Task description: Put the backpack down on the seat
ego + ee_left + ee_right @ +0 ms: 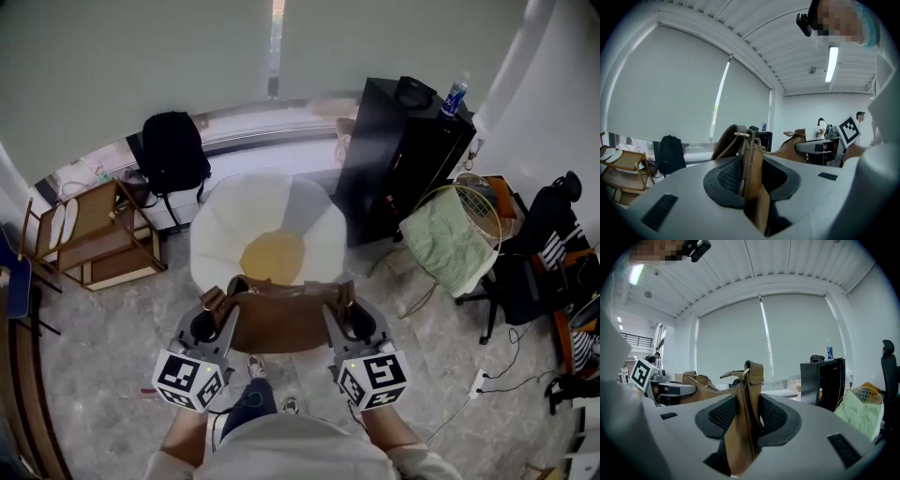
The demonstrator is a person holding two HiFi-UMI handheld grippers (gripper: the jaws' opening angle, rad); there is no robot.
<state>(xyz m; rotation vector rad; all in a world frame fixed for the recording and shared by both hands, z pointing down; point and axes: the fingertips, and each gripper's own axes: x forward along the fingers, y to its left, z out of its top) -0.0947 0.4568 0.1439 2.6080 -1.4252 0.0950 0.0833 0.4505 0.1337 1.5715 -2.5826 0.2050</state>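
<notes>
While the left hand-held gripper [210, 322] and right hand-held gripper [352, 320] clamp the ends of the backpack [281, 321], it should descend level onto the middle of the seat [225, 234].

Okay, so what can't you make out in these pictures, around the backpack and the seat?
- Front edge of the seat: head view, covered by the backpack.
- Gap between backpack and seat: the head view looks steeply down, and neither gripper view shows the seat.
- Backpack's underside: hidden in every view by its own body.
- Bottle label: head view, too small.
</notes>
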